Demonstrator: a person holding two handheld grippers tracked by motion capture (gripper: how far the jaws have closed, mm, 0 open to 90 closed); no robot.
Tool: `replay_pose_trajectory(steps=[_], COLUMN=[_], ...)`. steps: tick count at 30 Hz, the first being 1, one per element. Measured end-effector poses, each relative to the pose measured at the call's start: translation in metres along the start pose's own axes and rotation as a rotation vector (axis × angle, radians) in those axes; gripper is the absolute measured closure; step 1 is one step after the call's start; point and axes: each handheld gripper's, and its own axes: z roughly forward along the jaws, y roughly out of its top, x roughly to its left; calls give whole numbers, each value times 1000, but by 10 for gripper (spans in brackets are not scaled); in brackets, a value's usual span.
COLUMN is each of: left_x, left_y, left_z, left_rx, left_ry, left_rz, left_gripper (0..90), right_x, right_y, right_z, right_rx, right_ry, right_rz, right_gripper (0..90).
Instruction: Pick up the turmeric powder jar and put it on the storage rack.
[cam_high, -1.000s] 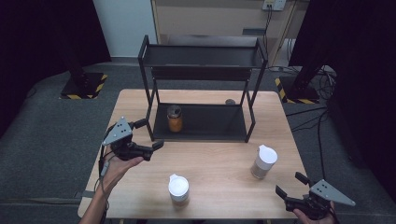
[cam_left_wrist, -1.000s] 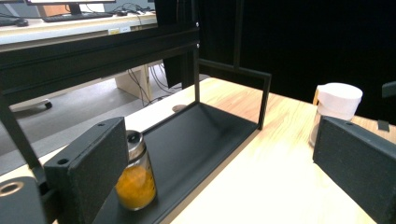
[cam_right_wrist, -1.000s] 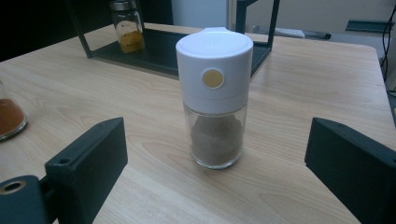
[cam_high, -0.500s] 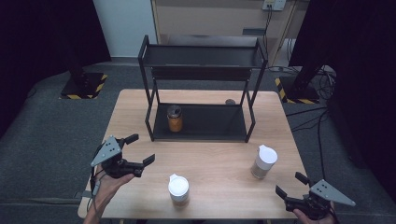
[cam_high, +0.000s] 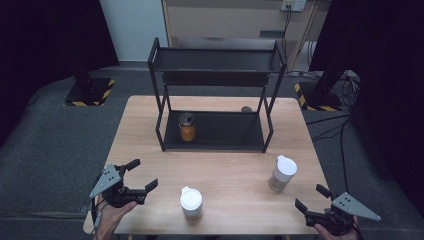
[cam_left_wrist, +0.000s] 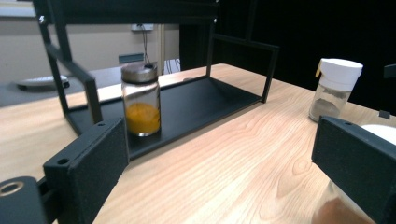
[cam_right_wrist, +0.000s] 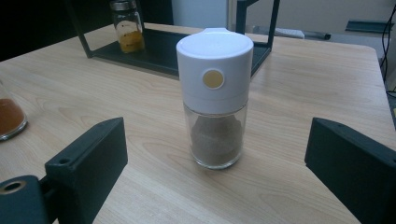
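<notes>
Your left gripper sits at the table's seven o'clock corner, jaws wide and holding nothing, with the white-capped spice jar just at its three o'clock. Your right gripper waits at five o'clock, jaws spread wide, facing the white-lidded grinder jar standing upright ahead of it.

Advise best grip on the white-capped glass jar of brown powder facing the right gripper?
Grip the clear glass body of the white-capped glass jar just below its cap, coming level from the near side. It stands upright between the open right gripper; the straight wall suits flat jaws.
</notes>
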Motion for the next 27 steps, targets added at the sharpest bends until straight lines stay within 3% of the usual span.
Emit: replay_pose_trajectory(steps=[11,18,24,27], left_x=[1,-1,2,4], left_y=[-19,-23,-26,-26], left_z=[-11,-20,-21,-20], left_rx=[33,48,55,72], left_ry=[32,63,62,52], left_rz=[-18,-20,-36,-20], left_gripper=[26,25,25,24], right_x=[-1,0,-1,-1], right_y=[0,0,0,0], right_z=[1,1,1,1], right_rx=[-1,-1,-2,-4], right_ry=[-4,-1,3,7], right_rz=[8,4,1,-5], right_gripper=[60,60,60,60])
